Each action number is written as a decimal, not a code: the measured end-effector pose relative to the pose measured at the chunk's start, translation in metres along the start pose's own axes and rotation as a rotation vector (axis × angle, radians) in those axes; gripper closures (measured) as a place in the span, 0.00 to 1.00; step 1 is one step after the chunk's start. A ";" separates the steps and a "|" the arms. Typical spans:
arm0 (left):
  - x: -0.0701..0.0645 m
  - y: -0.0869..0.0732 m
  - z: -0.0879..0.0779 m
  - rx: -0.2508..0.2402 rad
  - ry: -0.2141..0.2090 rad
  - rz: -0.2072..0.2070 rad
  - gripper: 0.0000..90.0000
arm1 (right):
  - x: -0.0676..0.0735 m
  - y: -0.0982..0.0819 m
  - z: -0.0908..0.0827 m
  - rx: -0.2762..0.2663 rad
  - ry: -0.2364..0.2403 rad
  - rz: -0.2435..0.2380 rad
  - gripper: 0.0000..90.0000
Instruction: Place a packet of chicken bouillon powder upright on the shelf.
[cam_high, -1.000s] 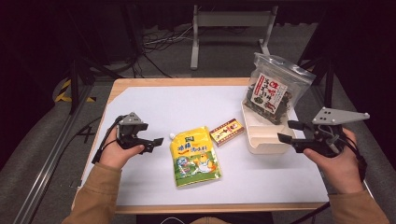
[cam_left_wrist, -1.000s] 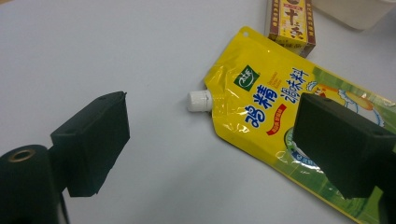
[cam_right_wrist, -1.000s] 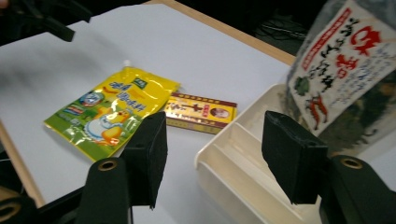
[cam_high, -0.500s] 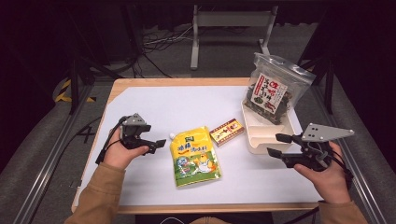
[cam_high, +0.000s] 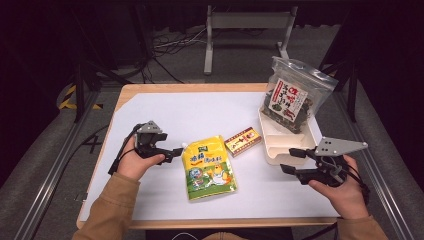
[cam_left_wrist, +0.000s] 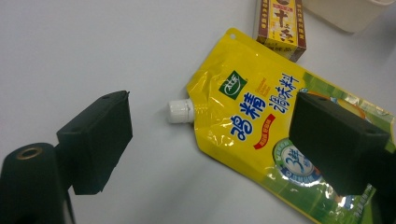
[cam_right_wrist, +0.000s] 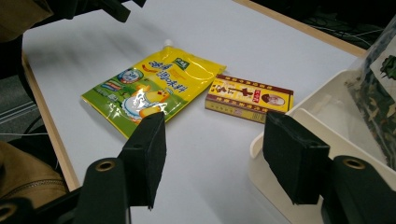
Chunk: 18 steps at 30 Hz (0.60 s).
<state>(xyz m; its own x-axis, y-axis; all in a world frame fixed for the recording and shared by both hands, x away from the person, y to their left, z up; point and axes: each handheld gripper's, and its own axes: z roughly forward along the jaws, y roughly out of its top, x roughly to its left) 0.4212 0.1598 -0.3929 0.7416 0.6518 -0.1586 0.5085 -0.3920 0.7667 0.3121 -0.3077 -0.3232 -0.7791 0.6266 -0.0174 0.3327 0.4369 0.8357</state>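
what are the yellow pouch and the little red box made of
The yellow pouch looks like glossy plastic film: it wrinkles, throws glare, and has a white screw cap. The little red box seems printed cardboard, with crisp straight edges and a duller sheen.

1 pouch (cam_high: 209, 167), 1 box (cam_high: 243, 141), 1 tray (cam_high: 280, 150), 1 bag (cam_high: 295, 97)

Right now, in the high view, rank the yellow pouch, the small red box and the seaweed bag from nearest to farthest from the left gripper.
1. Yellow pouch: right beside the left gripper, spout toward its jaws.
2. Small red box: past the pouch, mid-table.
3. Seaweed bag: far right, standing in the white tray.
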 end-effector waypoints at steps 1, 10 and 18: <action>0.000 0.001 0.004 0.002 -0.002 -0.001 0.15 | 0.000 -0.001 0.001 0.000 0.000 0.000 0.45; 0.004 0.007 0.037 0.009 -0.008 0.014 0.11 | 0.000 -0.010 0.006 -0.001 0.004 0.015 0.45; 0.003 0.011 0.058 0.031 -0.025 0.056 0.09 | 0.001 -0.018 0.006 0.003 -0.008 0.034 0.44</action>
<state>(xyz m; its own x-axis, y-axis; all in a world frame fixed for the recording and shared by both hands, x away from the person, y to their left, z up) 0.4545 0.1202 -0.4210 0.7800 0.6117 -0.1318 0.4788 -0.4478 0.7551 0.3084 -0.3110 -0.3410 -0.7630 0.6464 0.0069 0.3608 0.4170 0.8342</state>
